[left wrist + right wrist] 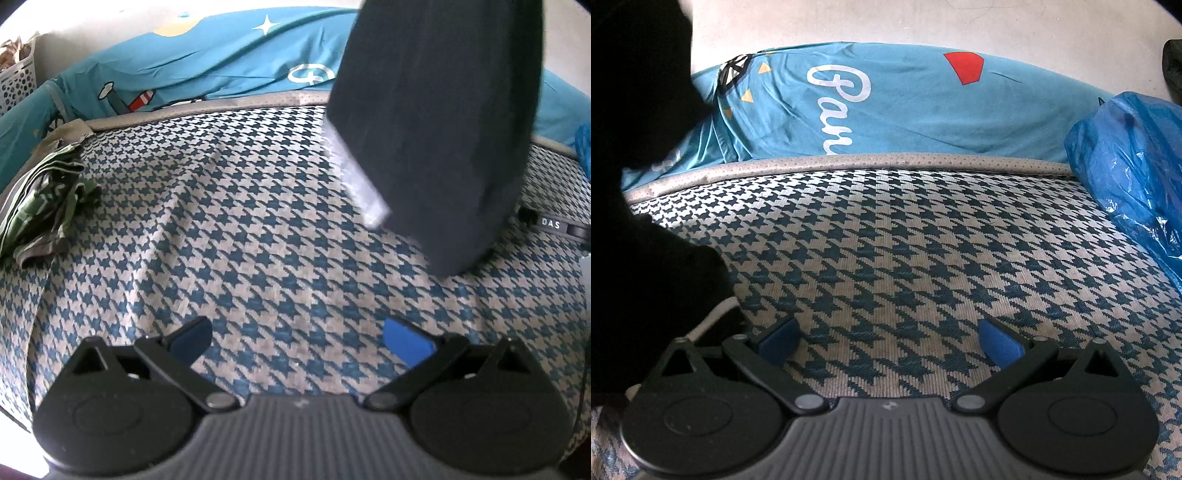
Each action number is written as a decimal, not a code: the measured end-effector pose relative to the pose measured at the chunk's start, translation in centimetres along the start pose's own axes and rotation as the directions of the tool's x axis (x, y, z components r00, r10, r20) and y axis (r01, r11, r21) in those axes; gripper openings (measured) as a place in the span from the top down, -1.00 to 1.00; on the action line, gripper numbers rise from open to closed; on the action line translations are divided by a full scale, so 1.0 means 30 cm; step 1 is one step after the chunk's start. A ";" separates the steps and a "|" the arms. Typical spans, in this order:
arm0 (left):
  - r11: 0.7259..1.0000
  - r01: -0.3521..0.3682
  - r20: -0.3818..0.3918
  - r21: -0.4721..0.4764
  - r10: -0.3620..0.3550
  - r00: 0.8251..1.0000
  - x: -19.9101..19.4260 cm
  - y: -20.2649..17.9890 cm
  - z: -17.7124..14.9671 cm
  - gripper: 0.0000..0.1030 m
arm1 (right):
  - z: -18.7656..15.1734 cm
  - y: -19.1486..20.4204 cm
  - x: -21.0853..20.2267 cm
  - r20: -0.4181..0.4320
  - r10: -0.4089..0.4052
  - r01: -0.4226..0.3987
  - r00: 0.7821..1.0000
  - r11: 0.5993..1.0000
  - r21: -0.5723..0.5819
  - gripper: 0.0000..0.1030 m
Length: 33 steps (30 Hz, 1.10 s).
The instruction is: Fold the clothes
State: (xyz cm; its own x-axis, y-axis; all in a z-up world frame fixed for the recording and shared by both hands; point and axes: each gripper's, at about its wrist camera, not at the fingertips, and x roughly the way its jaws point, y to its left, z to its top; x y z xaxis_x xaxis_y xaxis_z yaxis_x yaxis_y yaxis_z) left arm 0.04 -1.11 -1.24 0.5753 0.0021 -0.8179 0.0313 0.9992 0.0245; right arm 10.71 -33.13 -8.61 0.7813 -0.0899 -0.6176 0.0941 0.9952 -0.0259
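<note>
here, dark garment (436,122) with white trim hanging, both tongs (297,338) (890,339) spread, empty

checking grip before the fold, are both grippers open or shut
Both open: the left gripper and right gripper show pads spread wide, only houndstooth cover between.

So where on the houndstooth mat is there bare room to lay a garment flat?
Bare room: the houndstooth mat centre, between the green patterned garment at left and the dark garment. Crowded: the right edge, by the blue plastic bag.
</note>
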 end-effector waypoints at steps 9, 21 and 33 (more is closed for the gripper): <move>1.000 -0.006 -0.010 0.024 0.006 1.000 0.020 -0.024 0.000 -1.00 | 0.001 0.000 0.000 0.000 0.000 0.000 1.000 1.000 0.000 -1.00; 0.998 -0.011 -0.024 0.067 0.012 1.000 0.042 -0.058 -0.014 -1.00 | 0.001 -0.001 0.003 0.000 0.000 0.000 1.000 1.000 0.000 -1.00; 0.996 -0.022 -0.024 0.083 0.024 0.999 0.064 -0.082 -0.028 -1.00 | -0.005 0.000 0.001 0.000 0.000 0.000 1.000 1.000 0.000 -1.00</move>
State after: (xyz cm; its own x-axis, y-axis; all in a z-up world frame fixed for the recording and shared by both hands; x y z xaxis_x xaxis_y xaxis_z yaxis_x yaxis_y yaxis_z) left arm 0.38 -3.54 -3.37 0.5559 0.0269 -0.8308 0.0867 0.9921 0.0902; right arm 10.64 -33.14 -8.75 0.7814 -0.0901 -0.6175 0.0941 0.9952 -0.0262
